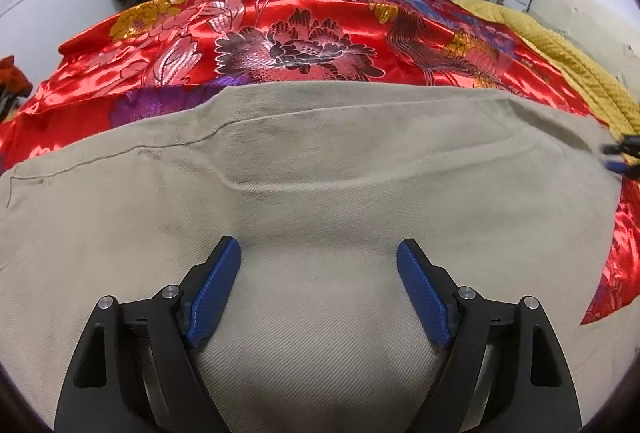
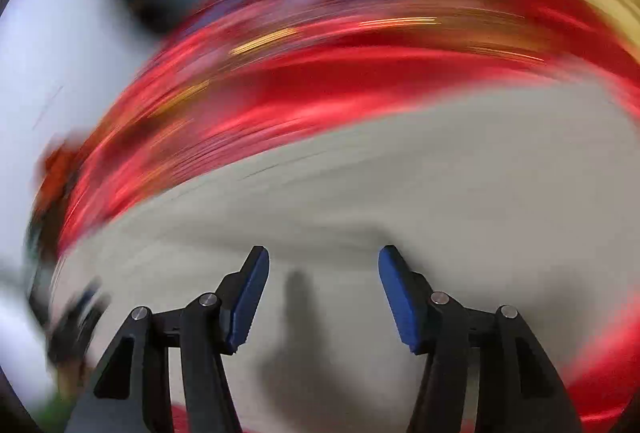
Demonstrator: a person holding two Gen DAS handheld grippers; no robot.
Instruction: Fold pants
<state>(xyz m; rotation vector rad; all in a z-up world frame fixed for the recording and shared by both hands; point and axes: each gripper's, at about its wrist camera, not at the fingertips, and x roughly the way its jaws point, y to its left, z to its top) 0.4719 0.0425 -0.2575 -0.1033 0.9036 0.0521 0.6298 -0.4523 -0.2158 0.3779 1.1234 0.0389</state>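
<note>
A red floral bedspread (image 1: 248,33) lay under beige pants (image 1: 320,173); above the pants, both the left gripper (image 1: 319,253) and right gripper (image 2: 323,259) hung with fingers apart, empty.

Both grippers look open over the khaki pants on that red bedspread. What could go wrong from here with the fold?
1. The right wrist view is smeared with motion blur; the open right gripper may land badly on its next grasp.
2. The pants lie on a glossy red bedspread, so they might slide when tugged.
3. The open left gripper sits over mid-cloth, not an edge, and could pinch several layers.
</note>
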